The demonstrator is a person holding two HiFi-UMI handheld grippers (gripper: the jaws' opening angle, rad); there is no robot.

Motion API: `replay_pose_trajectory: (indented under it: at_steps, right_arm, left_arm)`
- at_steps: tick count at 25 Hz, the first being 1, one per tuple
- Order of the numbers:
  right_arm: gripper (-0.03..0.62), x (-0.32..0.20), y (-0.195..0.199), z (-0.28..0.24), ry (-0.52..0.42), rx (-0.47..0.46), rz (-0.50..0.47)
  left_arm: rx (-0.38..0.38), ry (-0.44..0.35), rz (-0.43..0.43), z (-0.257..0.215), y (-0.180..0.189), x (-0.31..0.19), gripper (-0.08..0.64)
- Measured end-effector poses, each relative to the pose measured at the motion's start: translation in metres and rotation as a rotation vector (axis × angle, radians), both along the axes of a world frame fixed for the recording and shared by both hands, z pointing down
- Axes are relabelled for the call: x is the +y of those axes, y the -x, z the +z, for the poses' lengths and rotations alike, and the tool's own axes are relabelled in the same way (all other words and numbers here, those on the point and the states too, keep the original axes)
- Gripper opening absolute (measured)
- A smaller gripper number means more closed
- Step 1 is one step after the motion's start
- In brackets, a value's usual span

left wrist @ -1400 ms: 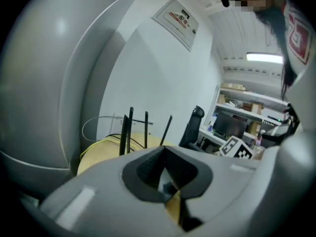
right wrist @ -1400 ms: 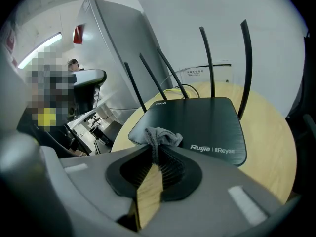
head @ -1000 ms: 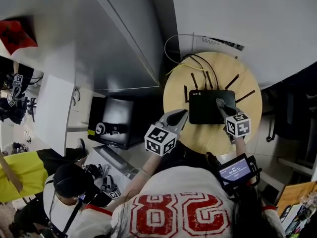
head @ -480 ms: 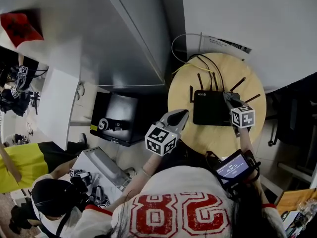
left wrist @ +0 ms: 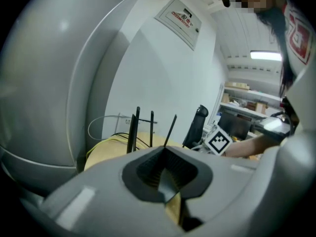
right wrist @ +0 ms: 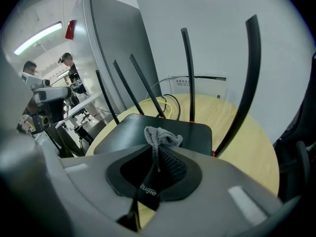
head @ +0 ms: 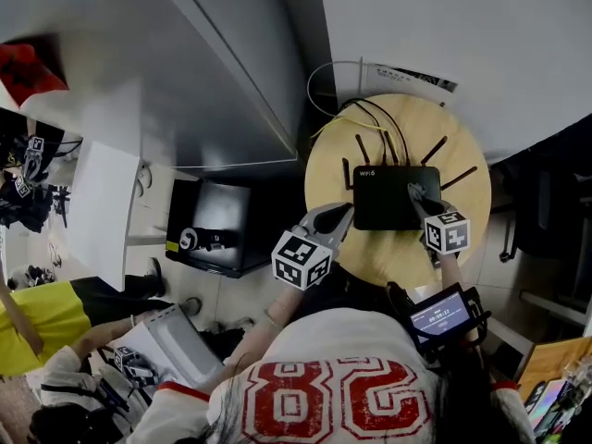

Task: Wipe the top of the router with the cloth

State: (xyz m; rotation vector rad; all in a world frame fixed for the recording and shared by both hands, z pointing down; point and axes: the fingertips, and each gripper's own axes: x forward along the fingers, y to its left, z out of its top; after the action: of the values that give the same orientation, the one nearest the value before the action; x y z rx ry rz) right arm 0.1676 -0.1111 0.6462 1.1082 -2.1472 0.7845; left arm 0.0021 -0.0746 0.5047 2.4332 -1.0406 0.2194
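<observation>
A black router [head: 384, 202] with several upright antennas [head: 363, 150] lies on a round wooden table [head: 462, 160]. My right gripper [head: 413, 195] is over the router's right half and is shut on a small grey cloth [right wrist: 163, 137]. The bunched cloth pokes out past the jaws, just above the router's top [right wrist: 133, 130]; I cannot tell if it touches. My left gripper [head: 340, 215] hovers at the table's near left edge, left of the router. Its jaws are shut with nothing between them [left wrist: 165, 169]. The antennas [left wrist: 134, 130] stand beyond it.
Black, yellow and white cables [head: 356, 111] trail off the back of the table. A grey cabinet [head: 222, 72] stands to the left, a black box [head: 208, 225] on the floor below it. A dark chair [head: 546, 211] is on the right. A person [head: 83, 387] crouches at lower left.
My right gripper slid the cloth a little to the right over the router, then back left. The left gripper has stayed put. The person at lower left has shifted.
</observation>
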Motion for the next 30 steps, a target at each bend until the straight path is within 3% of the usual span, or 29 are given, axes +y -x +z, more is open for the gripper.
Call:
replay_pose_trajectory:
  at_steps: [8,17,24,30]
  right_arm:
    - [0.038,0.057,0.007,-0.001,0.034,-0.068,0.061]
    - [0.038,0.094,0.007,0.001,0.067,-0.107,0.115]
    - [0.038,0.071,0.001,-0.002,0.032,-0.079,0.082]
    - [0.038,0.013,-0.025,-0.007,-0.046,0.035,0.005]
  left_arm:
    - [0.012,-0.001,0.048,-0.001,-0.016,-0.001,0.005]
    - [0.02,-0.004,0.041,-0.001,-0.018,-0.003,0.005]
    - [0.013,-0.003,0.027,0.0,-0.015,-0.003,0.005]
    - [0.005,-0.005,0.009,0.0,-0.012,-0.002,0.005]
